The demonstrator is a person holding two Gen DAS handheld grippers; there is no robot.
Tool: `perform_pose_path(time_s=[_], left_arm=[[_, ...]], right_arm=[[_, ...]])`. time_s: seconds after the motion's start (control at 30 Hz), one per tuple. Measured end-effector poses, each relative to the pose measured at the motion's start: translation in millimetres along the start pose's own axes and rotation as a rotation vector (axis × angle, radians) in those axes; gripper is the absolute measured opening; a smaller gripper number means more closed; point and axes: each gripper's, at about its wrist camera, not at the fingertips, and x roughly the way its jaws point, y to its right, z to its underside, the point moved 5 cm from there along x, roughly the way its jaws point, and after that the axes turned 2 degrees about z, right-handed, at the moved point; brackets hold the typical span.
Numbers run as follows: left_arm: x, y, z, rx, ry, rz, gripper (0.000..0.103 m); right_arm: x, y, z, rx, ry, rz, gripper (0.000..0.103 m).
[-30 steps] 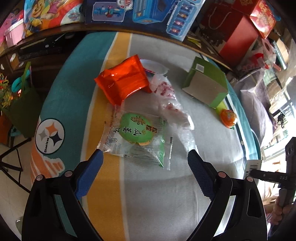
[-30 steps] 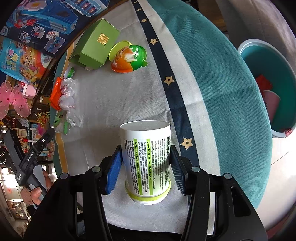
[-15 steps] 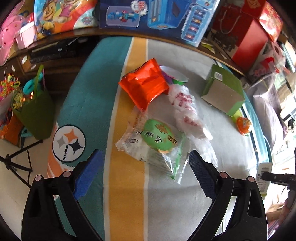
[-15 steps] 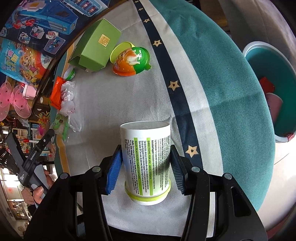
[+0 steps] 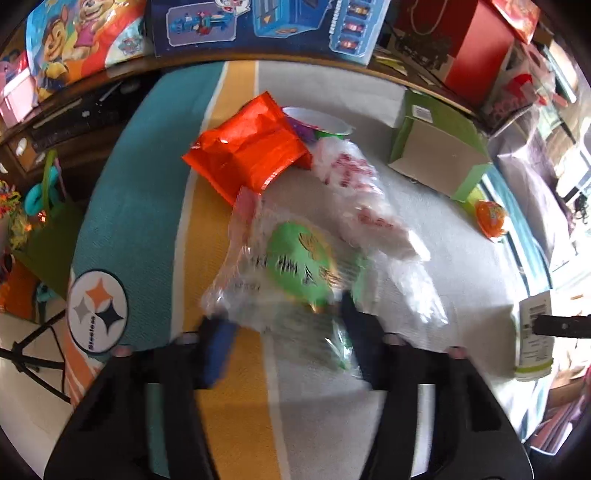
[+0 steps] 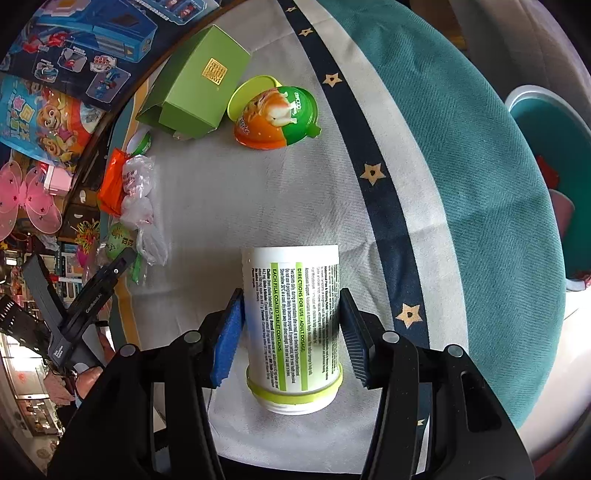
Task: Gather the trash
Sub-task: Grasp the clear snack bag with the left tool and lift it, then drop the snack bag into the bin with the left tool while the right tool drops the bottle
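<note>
My left gripper is closing around a clear wrapper with a green round label; the view is blurred and the jaws stand partly closed at its near edge. Behind it lie an orange foil bag and a crumpled clear bag with red print. My right gripper is shut on a white pill bottle with a green label, held upside down above the cloth. The bottle also shows in the left wrist view.
A green cardboard box and an orange-green plastic egg lie on the grey cloth. A teal bin with items inside stands at the right, below the table edge. Toy boxes line the back.
My left gripper has moved forward onto the green-label wrapper and its jaws have narrowed around it. The right gripper with the bottle has barely moved.
</note>
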Motion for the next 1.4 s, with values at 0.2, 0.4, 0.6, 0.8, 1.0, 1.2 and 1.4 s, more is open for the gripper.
perform_pose_path(time_s=[0.2, 0.4, 0.6, 0.8, 1.0, 1.2, 1.4], left_arm=[[-17.4, 12.2, 10.6, 0.004, 0.008, 0.009, 0.031], [-41.9, 28.5, 23.9, 0.039, 0.015, 0.028, 0.028], [-67.5, 55.4, 29.0, 0.074, 0.045, 0.069, 0.028], [-78.5, 108.0, 16.5, 0.16, 0.066, 0.141, 0.028], [-66.4, 177.5, 3.2, 0.282, 0.047, 0.204, 0.028], [-53.3, 245.0, -7.3, 0.384, 0.02, 0.251, 0.028], [-40.9, 307.1, -13.5, 0.477, -0.005, 0.282, 0.028]], right_arm=[[-5.5, -2.6, -0.8, -0.011, 0.016, -0.03, 0.048], [-16.9, 9.5, -5.4, 0.008, 0.046, -0.056, 0.048], [-28.5, 25.6, -4.7, 0.038, 0.072, -0.089, 0.048], [-53.3, 47.6, -6.9, 0.073, 0.125, -0.127, 0.048], [-88.0, 88.4, -12.4, 0.141, 0.207, -0.15, 0.048], [-121.1, 139.8, -19.4, 0.222, 0.295, -0.151, 0.048], [-145.2, 189.3, -23.4, 0.308, 0.359, -0.161, 0.048]])
